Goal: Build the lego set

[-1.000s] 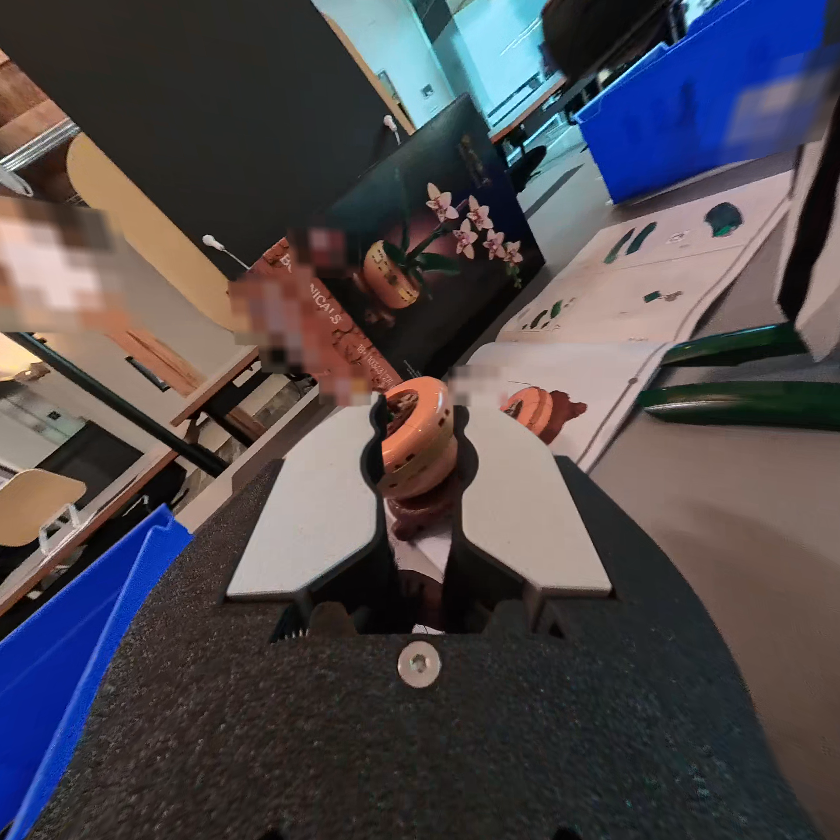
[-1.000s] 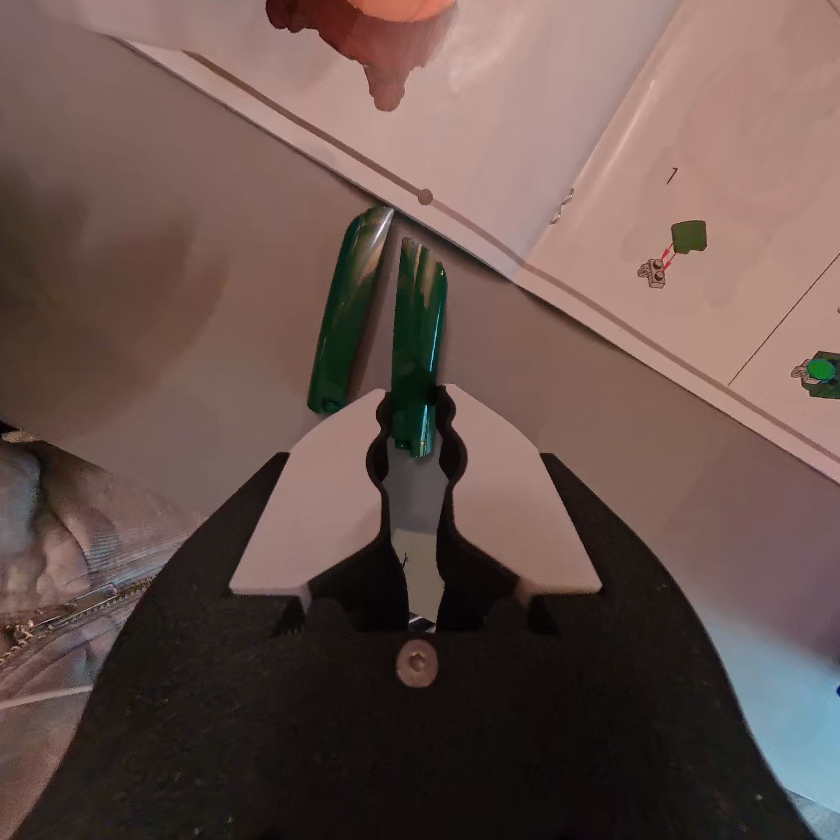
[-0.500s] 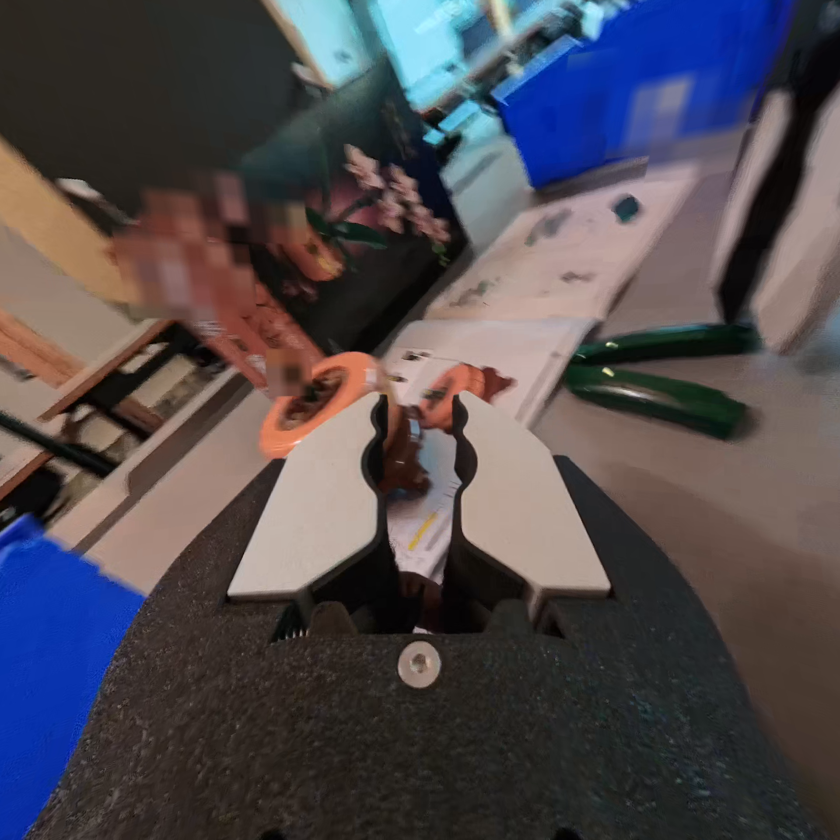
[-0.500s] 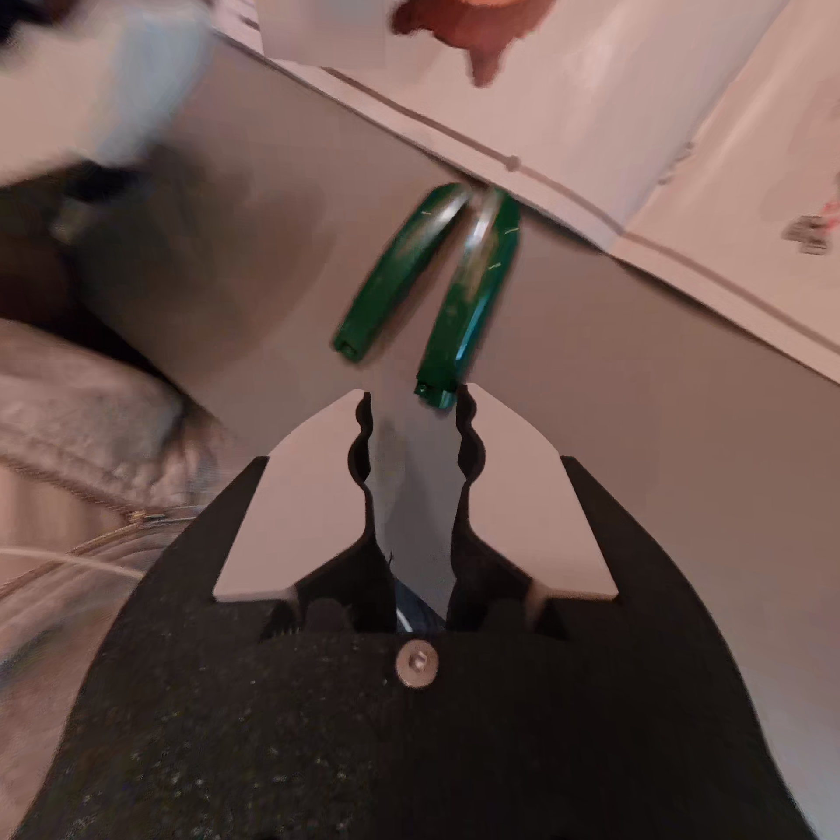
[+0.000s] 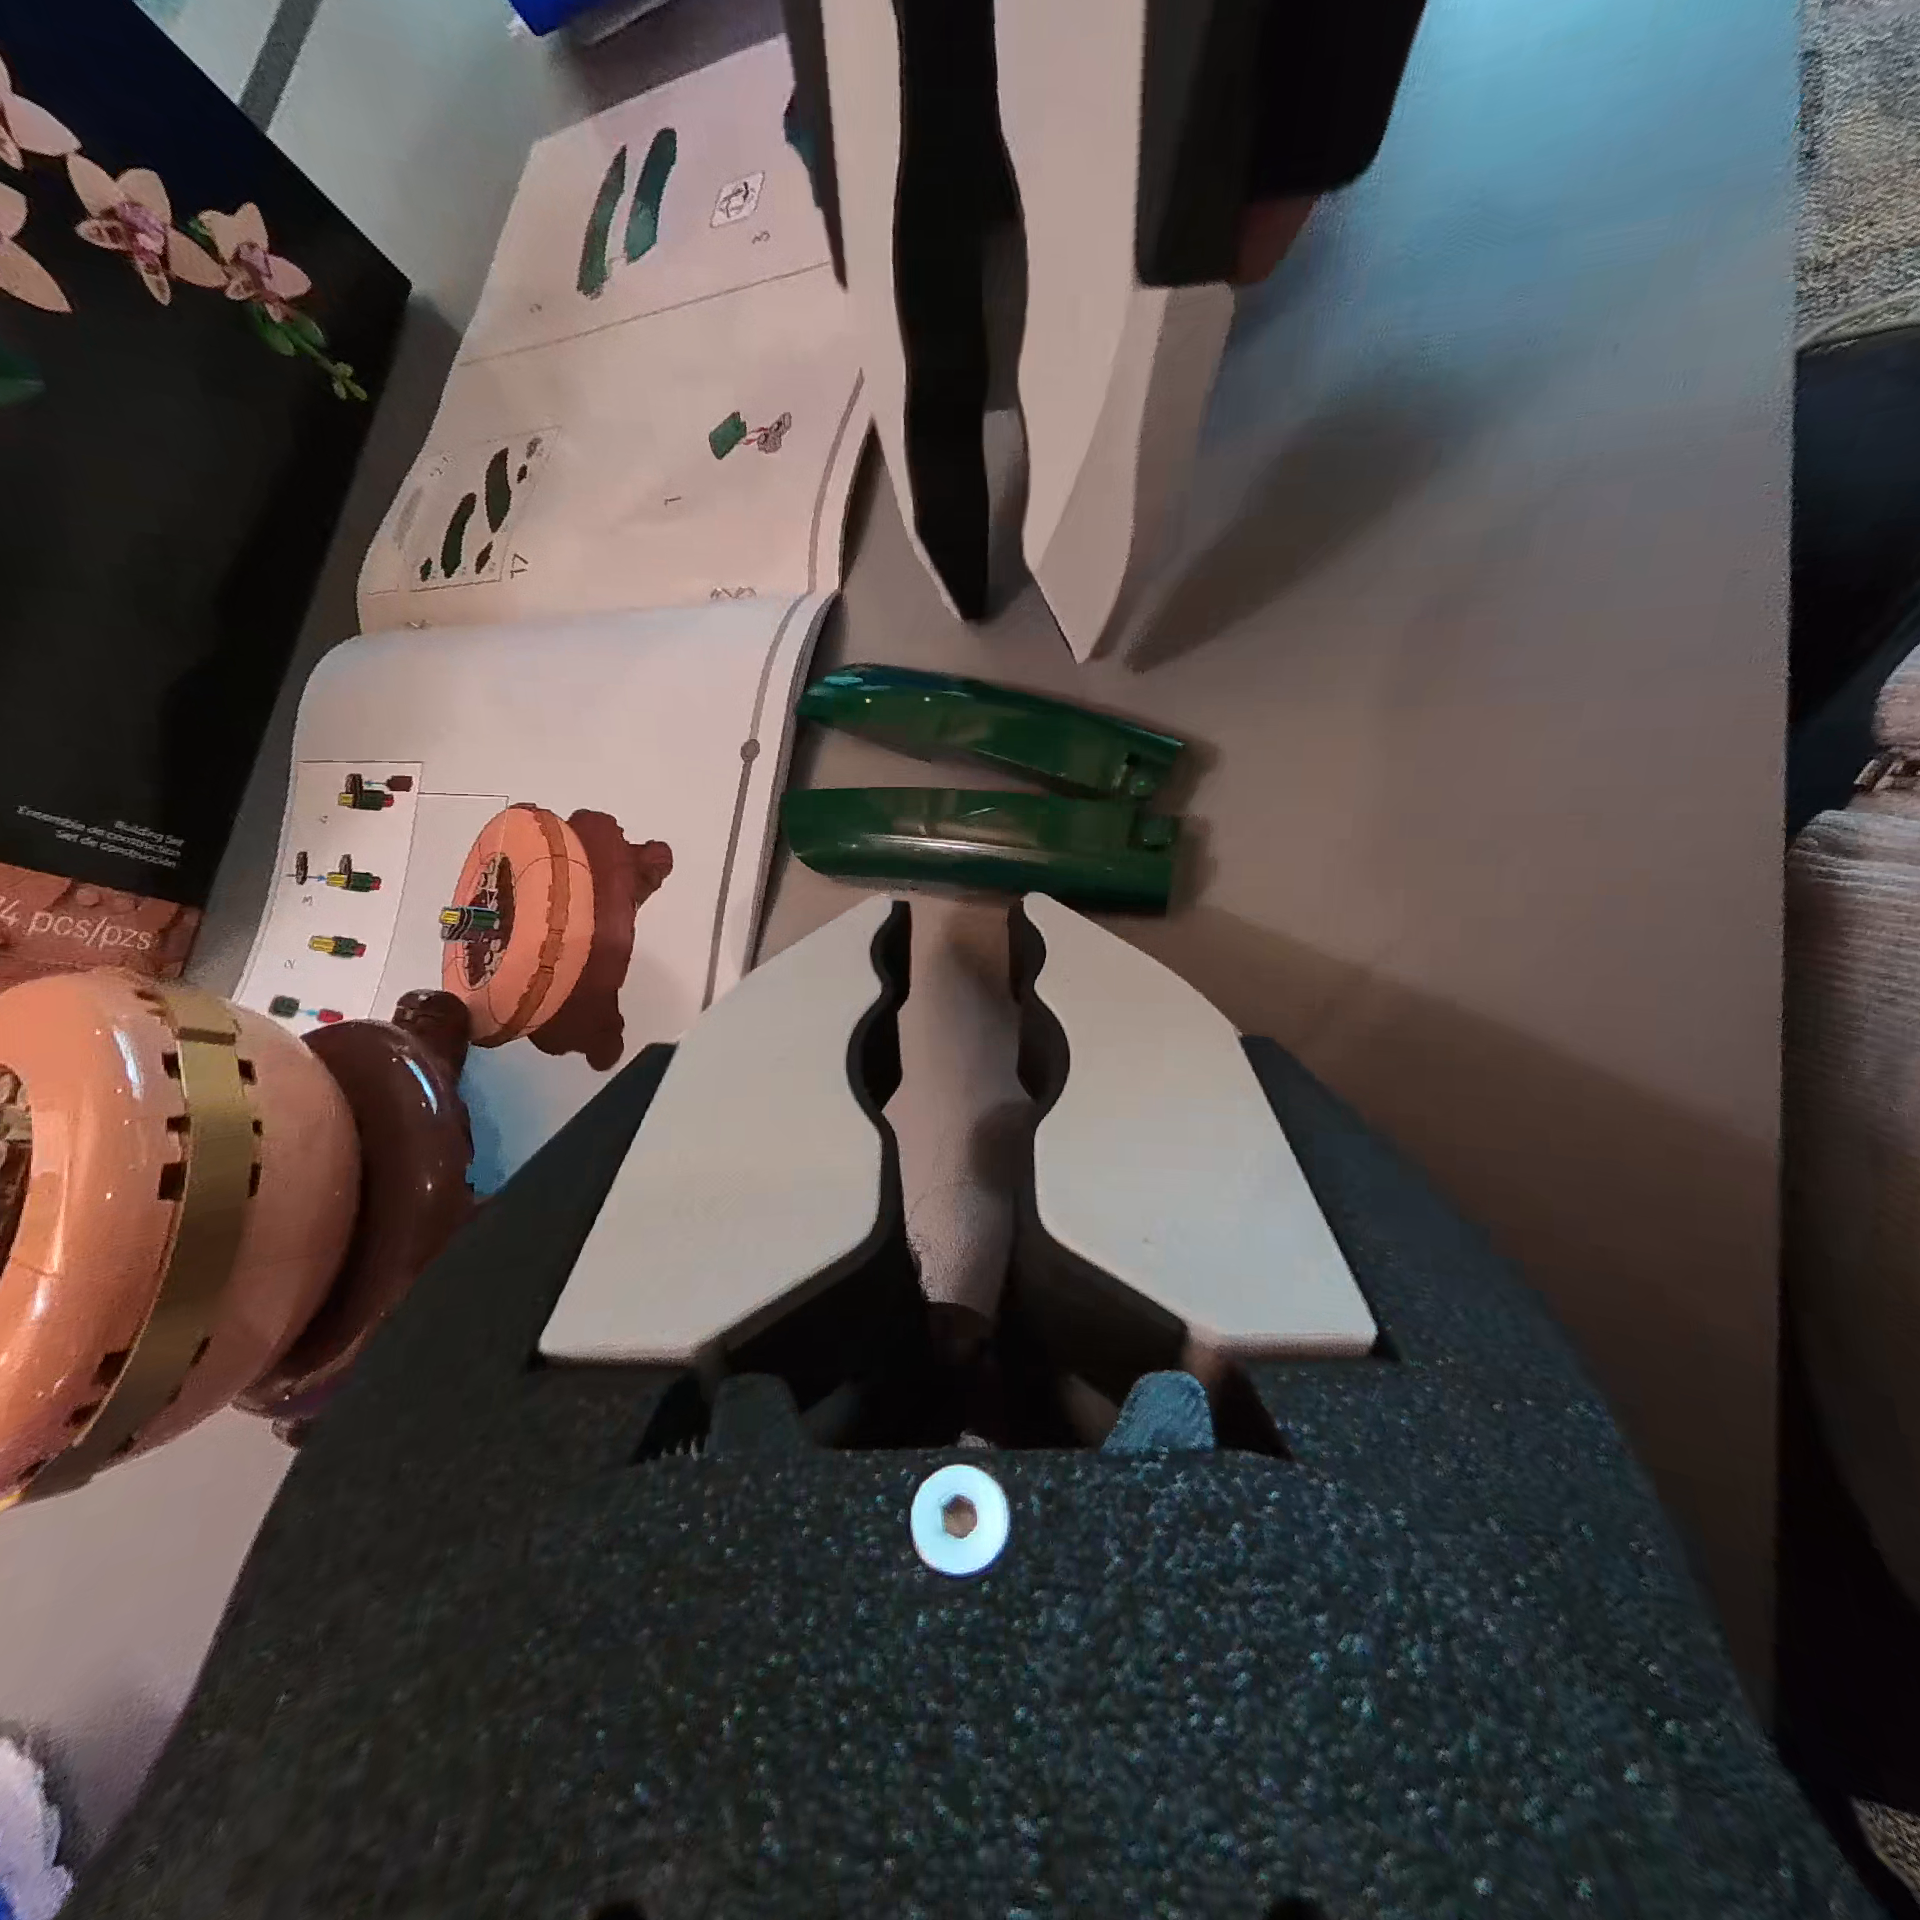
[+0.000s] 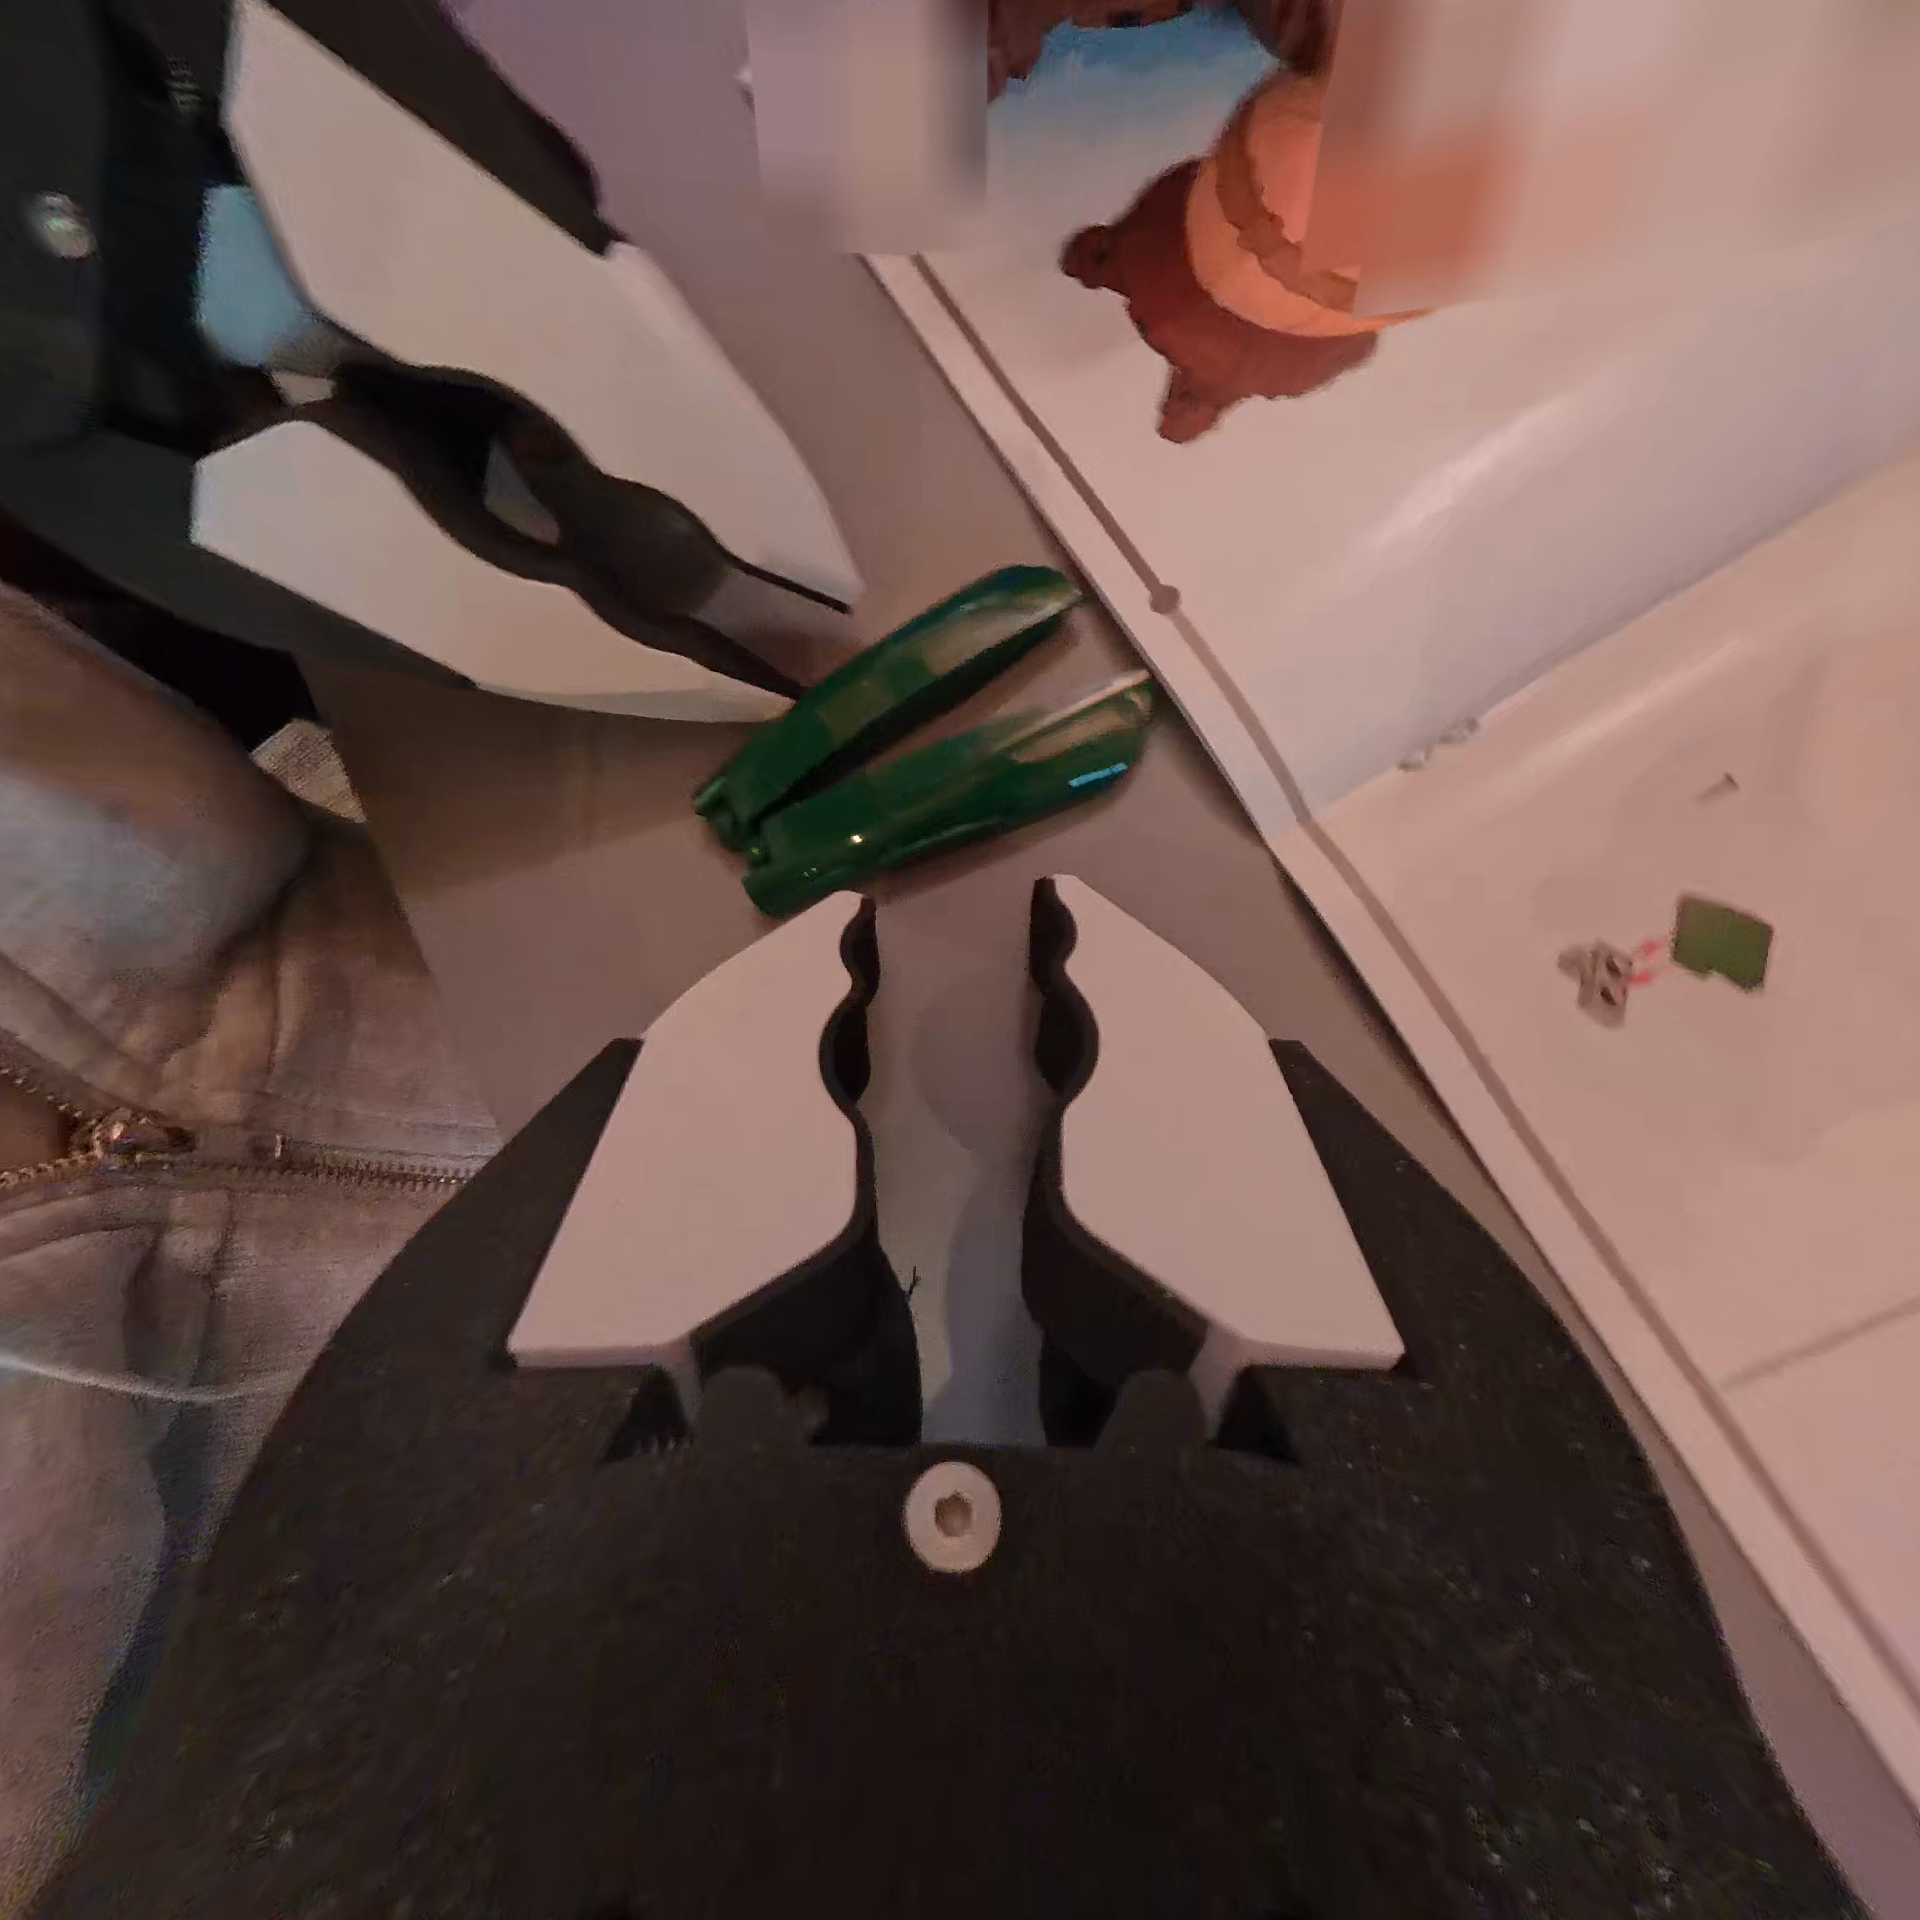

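Note:
Two dark green leaf pieces (image 5: 977,847) (image 5: 997,732) lie side by side on the grey table, their tips against the open instruction booklet (image 5: 582,707). My left gripper (image 5: 958,914) is open and empty, its fingertips just short of the nearer leaf. My right gripper (image 6: 951,904) is open and empty too, just short of the same pair of leaves (image 6: 935,790). Each gripper shows in the other's view, the right (image 5: 1023,623) beyond the leaves and the left (image 6: 816,649) at the upper left. The orange and brown pot (image 5: 177,1226) is to the left of my left gripper, free of it.
The dark set box (image 5: 156,468) with orchid pictures lies left of the booklet. The table's edge (image 5: 1792,623) runs down the right, with a person's grey zipped jacket (image 6: 156,935) beyond it. The booklet's pages (image 6: 1558,520) fill the right wrist view's right side. Spacing between my two grippers at the tips: around 6 centimeters.
My left gripper let go of the pot, which is now beside it, and swung down to the green leaves. My right gripper opened off the green leaf and drew back from it.

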### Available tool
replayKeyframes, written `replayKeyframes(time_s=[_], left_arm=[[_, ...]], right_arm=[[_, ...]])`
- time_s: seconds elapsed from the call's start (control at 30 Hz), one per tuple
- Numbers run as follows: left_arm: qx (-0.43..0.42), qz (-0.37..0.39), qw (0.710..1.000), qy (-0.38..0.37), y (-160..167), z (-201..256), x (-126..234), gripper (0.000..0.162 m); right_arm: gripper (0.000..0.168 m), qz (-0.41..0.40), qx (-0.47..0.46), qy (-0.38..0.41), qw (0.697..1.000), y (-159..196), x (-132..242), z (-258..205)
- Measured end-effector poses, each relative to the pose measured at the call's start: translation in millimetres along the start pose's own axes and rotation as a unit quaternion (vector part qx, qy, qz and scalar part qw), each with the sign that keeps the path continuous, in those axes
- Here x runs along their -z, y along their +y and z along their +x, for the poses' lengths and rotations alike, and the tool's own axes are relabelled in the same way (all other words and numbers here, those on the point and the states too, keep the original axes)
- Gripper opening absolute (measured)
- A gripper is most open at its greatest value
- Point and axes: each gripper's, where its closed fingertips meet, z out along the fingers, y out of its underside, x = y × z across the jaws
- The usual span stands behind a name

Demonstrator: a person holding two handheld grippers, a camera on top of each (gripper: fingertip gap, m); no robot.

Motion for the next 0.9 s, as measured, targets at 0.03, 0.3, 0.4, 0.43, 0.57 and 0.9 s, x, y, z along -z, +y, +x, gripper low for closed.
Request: replayKeyframes(time_s=[0.03,0.3,0.4,0.43,0.57,0.9], left_arm=[[0.000,-0.001,1.000,0.001,0,-1,-1,0.017],[-0.016,-0.036,0.999,-0.018,1,-13,-6,0.017],[-0.020,-0.049,0.998,-0.030,2,-16,-7,0.015],[-0.016,-0.053,0.998,-0.031,2,-16,-7,0.015],[-0.004,-0.077,0.996,-0.052,8,-21,-3,0.016],[0.183,0.159,0.961,-0.130,-54,-69,42,0.020]], right_arm=[[0.030,0.002,0.015,-0.018,1.000,-1,-1,-3],[0.025,0.017,0.076,-0.065,0.995,-6,-9,-11],[0.028,0.018,0.089,-0.075,0.993,-7,-9,-10],[0.028,0.017,0.089,-0.075,0.993,-7,-8,-9],[0.023,0.060,0.114,-0.061,0.990,-18,16,-4],[0.019,0.369,0.305,0.369,0.797,-46,300,46]])
